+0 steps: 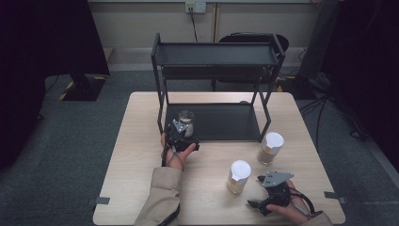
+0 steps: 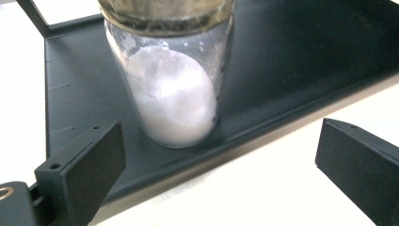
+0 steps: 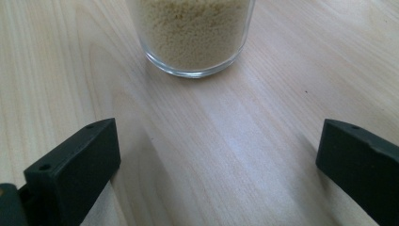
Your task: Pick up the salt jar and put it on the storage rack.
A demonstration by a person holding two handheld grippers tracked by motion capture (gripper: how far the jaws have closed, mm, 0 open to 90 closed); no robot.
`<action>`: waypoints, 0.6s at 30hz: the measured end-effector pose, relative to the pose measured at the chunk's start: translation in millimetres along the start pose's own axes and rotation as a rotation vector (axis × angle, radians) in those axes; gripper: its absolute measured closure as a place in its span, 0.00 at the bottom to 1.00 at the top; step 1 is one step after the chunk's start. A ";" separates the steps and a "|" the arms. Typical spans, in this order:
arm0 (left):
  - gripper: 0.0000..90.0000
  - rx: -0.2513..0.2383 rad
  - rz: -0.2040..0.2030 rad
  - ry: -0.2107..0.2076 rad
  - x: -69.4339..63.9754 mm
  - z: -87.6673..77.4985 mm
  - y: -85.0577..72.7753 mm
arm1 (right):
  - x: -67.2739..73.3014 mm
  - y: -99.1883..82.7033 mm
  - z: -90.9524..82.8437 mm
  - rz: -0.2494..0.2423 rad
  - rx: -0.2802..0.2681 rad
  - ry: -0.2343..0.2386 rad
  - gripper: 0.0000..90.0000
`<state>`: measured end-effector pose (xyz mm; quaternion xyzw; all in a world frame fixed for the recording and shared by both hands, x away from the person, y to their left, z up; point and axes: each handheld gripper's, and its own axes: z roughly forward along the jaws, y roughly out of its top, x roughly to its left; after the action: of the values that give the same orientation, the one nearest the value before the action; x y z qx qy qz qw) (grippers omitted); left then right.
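Note:
A glass jar of white powder (image 2: 171, 94) stands near the front edge of the black rack's lower shelf (image 2: 291, 61). In the high view this jar (image 1: 186, 121) sits at the shelf's left end, just beyond my left gripper (image 1: 181, 136). The left gripper (image 2: 216, 174) is open, its jaws wide apart and short of the jar, touching nothing. My right gripper (image 1: 255, 191) rests low at the table's front right, open (image 3: 216, 169), and faces a white-lidded jar of yellow grains (image 3: 193, 33) (image 1: 238, 176) a short way ahead.
A second white-lidded jar (image 1: 270, 147) stands on the wooden table (image 1: 136, 141) by the rack's right front leg. The two-tier black rack (image 1: 214, 54) takes up the table's far middle. A dark chair (image 1: 254, 38) sits behind it.

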<state>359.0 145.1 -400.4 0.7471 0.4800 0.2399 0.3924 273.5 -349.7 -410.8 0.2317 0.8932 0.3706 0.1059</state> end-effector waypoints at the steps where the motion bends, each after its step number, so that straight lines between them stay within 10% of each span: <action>1: 0.02 0.003 0.008 -0.003 0.8 -1.1 -0.4 | 0.0 0.0 0.0 0.000 0.000 0.000 0.00; 18: 0.02 -0.001 0.008 -0.034 3.8 -15.7 -15.9 | 0.0 0.0 0.0 0.000 0.000 0.000 0.00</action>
<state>340.6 157.8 -404.5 0.7528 0.4701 0.2291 0.3999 273.5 -349.7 -410.8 0.2317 0.8932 0.3706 0.1059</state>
